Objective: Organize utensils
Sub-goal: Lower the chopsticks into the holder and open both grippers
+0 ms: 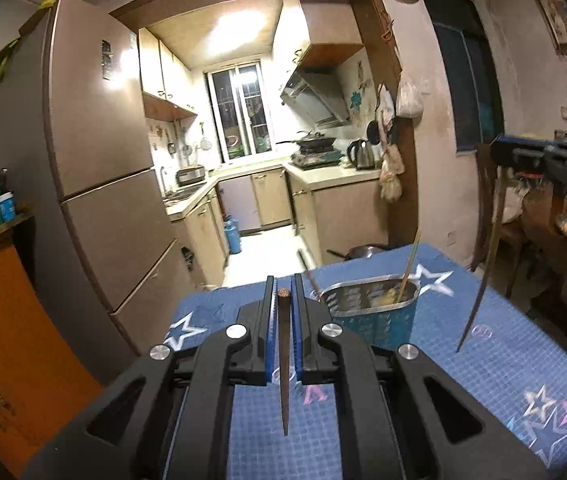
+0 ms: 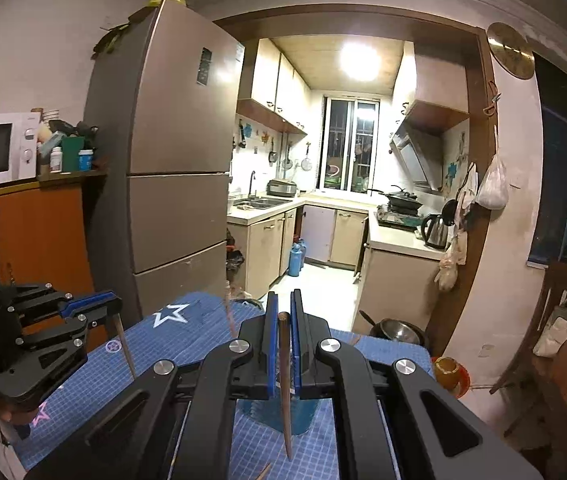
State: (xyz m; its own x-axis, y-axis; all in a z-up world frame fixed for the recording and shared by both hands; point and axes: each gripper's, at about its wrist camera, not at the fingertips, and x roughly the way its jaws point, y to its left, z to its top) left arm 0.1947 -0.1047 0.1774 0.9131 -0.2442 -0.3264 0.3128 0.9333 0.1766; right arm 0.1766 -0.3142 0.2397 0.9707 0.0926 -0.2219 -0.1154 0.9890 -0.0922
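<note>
On blue star-patterned surface (image 1: 503,360): one metal holder (image 1: 375,312), already containing two utensils. Left claw (image 1: 283,300) pinching one dark chopstick (image 1: 283,360), tip down, above the surface beside the holder. Right claw (image 2: 283,316) pinching second chopstick (image 2: 285,392), directly over the holder. Status: partly done; both chopsticks await deposit.
</note>
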